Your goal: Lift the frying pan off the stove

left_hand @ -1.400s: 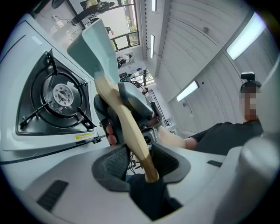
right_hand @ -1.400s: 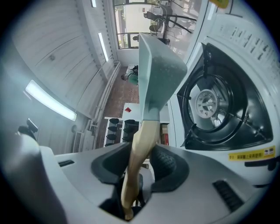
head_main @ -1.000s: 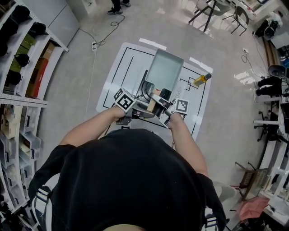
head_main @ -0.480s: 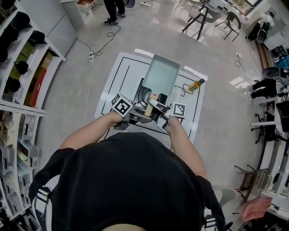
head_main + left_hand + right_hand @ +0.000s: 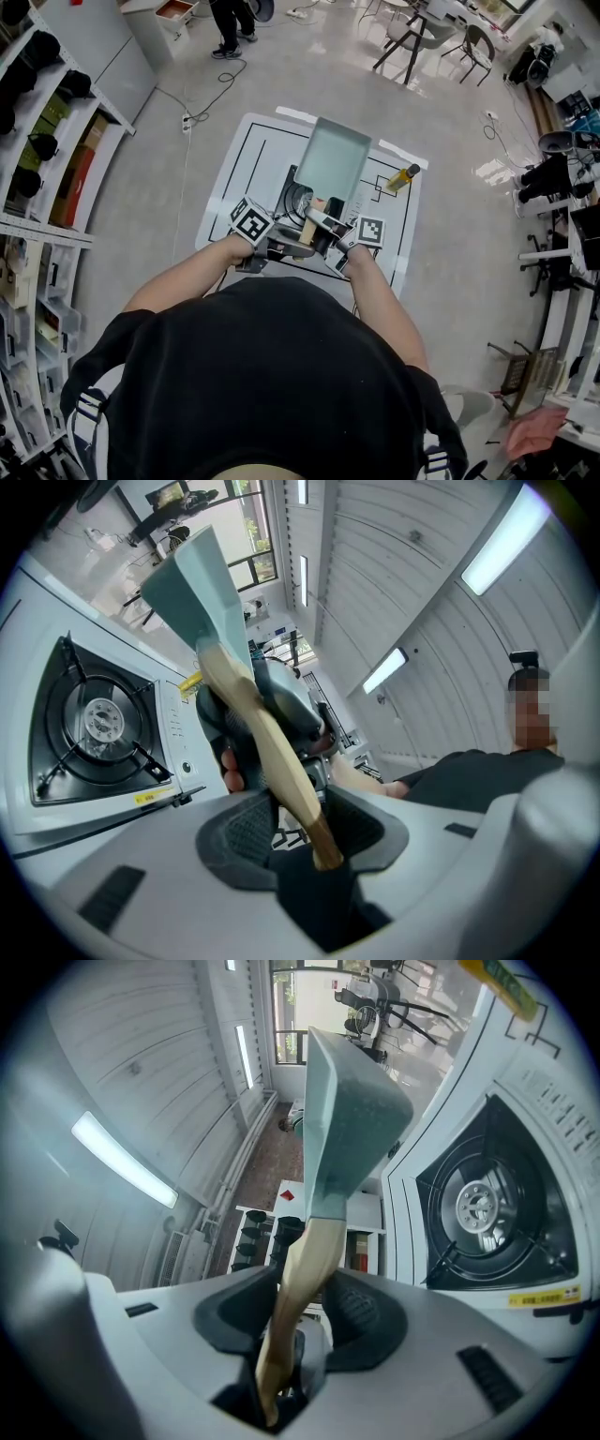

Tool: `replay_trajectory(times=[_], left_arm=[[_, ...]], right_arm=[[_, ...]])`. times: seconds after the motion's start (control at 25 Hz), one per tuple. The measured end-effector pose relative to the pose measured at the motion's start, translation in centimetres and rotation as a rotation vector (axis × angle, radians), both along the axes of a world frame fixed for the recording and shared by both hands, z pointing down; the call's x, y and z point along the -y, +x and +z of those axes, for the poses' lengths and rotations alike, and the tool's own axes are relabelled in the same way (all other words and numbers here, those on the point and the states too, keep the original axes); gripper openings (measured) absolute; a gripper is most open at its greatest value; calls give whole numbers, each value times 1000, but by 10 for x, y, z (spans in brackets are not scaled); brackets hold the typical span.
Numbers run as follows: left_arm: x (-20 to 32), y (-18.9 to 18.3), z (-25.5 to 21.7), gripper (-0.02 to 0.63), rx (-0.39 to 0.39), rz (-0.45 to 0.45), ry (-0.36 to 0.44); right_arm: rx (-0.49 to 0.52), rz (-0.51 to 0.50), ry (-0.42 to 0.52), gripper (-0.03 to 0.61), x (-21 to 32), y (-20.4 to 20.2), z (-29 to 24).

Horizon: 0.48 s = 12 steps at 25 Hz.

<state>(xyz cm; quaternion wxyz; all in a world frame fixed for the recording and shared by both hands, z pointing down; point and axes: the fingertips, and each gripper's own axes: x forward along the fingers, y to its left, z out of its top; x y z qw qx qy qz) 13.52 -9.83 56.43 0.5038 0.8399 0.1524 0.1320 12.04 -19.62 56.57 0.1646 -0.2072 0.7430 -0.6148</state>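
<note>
Grip explains the layout here: we have both grippers on the 1 handle (image 5: 310,225) of the frying pan (image 5: 333,159), because a long rectangular pan hanging off a slim wooden handle would sag or twist in a single hold. The left gripper (image 5: 298,822) and the right gripper (image 5: 300,1312) come in level from opposite sides, so the handle crosses each pair of jaws and the pan juts away from us.

In the left gripper view the handle runs up between the 2 dark pads (image 5: 234,832), its butt end down in the throat. The jaws are drawn in on it, only as far apart as the wood allows. The right gripper view shows the same, with the jaws closed onto the handle and the pale green pan body rising just beyond the fingertips. We judge the right gripper holds a little nearer the pan and the left nearer the butt, though the head view is too crowded to settle it.

The pan is in the air, nose tilted up, clear of the stove (image 5: 173,738). The burner (image 5: 98,722) is bare in both gripper views. A yellow bottle (image 5: 403,175) lies well apart to the pan's right on the white mat (image 5: 248,150). We judge the lift essentially made.
</note>
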Motion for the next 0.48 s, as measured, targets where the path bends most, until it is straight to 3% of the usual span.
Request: replay_trajectory(times=[0.48], left_arm=[[0, 0, -2, 161, -3, -2, -1]], right_arm=[[-4, -8, 11, 155, 0, 0, -2]])
